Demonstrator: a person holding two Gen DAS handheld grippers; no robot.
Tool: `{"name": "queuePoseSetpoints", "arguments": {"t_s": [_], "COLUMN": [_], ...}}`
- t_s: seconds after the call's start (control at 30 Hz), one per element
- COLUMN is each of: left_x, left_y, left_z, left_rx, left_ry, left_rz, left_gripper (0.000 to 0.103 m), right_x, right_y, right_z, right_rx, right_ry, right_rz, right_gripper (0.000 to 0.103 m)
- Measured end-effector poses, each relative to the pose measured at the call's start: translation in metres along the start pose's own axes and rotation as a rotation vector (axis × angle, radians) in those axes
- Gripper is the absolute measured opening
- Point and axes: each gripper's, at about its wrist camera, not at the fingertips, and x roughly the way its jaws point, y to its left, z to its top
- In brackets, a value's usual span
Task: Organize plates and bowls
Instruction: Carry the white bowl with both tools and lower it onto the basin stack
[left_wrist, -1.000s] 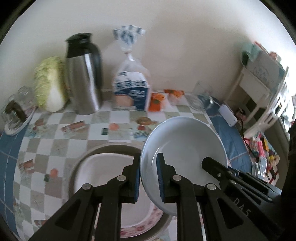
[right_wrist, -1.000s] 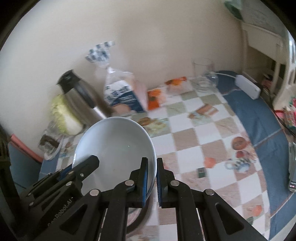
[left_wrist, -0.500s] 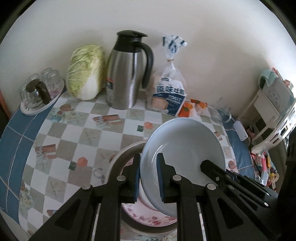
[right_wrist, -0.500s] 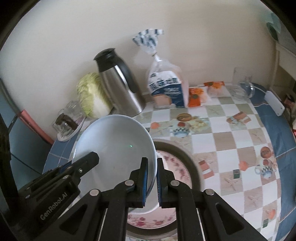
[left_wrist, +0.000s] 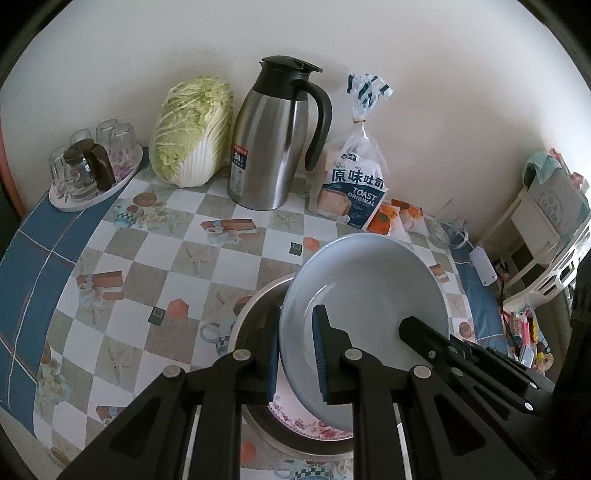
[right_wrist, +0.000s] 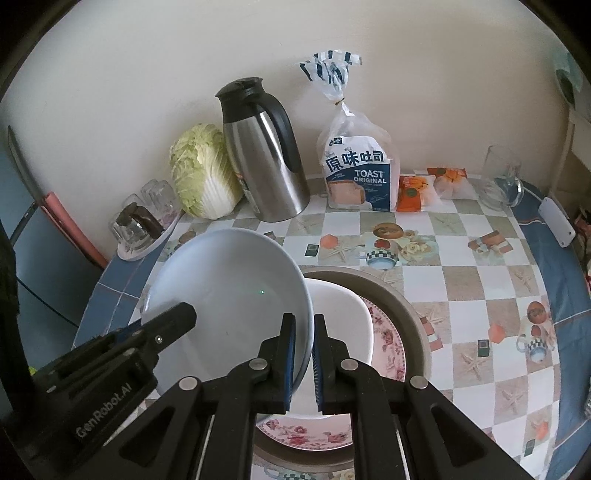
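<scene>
**Above the basin, a pale blue bowl held by both rims**

At the 6 o'clock edge of the left wrist view, the left gripper (left_wrist: 295, 349) is clamped narrow on the near-left rim of the pale blue bowl (left_wrist: 369, 291), one pad inside the wall and one outside. The bowl tilts, its hollow turned toward the cameras. It hangs over the steel basin (left_wrist: 255, 314), which sits on the checked tablecloth (left_wrist: 155, 258) and holds a floral plate (right_wrist: 388, 343) with a white dish (right_wrist: 343, 314) on it.

To do this step well, I judge both hands should level the bowl before lowering it, keep it centred over the white dish, and release together only once the base is resting; letting go on one side first could tip it against the basin's wall.

Across at the bowl's 4 o'clock rim in the right wrist view, the right gripper (right_wrist: 303, 354) pinches nearly shut on the thin edge. Both grippers point steeply down toward the table, facing each other across the bowl. The thermos (left_wrist: 273, 140) and toast bag (left_wrist: 354, 184) stand well apart at 12 o'clock.
</scene>
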Motion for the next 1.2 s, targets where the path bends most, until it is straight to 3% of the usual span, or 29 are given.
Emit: {"name": "queuePoseSetpoints", "arguments": {"t_s": [0.3, 0.6, 0.9, 1.2], "left_x": [0.015, 0.032, 0.033, 0.035], "left_y": [-0.025, -0.027, -0.025, -0.026], "left_z": [-0.004, -0.01, -0.01, -0.01], "left_rx": [0.059, 0.058, 0.058, 0.065], "left_ry": [0.039, 0.101, 0.105, 0.1], "left_rz": [0.004, 0.02, 0.031, 0.05], "left_gripper": [0.017, 0.017, 0.017, 0.017], "right_x": [0.005, 0.018, 0.022, 0.023], "right_y": [-0.023, -0.034, -0.03, -0.026], "right_z": [0.0, -0.005, -0.007, -0.006], "right_rx": [0.038, 0.048, 0.038, -0.01], "right_ry": [0.018, 0.065, 0.075, 0.069], "right_rz": [-0.044, -0.051, -0.047, -0.096], "right_gripper": [0.01, 0.011, 0.013, 0.017]}}
